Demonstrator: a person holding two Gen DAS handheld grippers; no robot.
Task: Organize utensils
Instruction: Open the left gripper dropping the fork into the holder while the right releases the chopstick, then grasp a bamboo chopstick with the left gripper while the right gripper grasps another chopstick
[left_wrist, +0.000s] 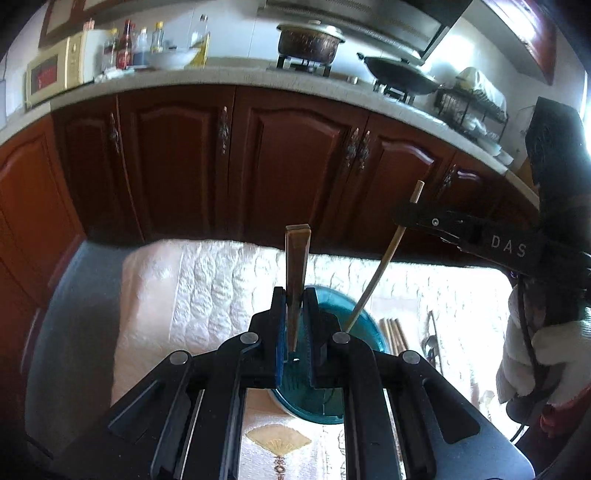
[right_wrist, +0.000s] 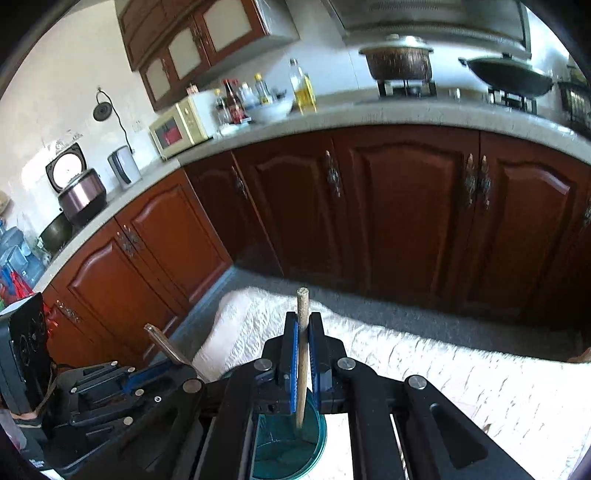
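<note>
We are clamping a flat brown wooden handle (left_wrist: 296, 273) upright in the left gripper (left_wrist: 295, 321), jaws pressing its sides. We are pinching a thin round pale chopstick (right_wrist: 302, 354) in the right gripper (right_wrist: 303, 354). Both utensils are dipping into the ribbed teal plastic cup (left_wrist: 364, 328) (standing on the quilted white cloth (left_wrist: 207, 291)).
</note>
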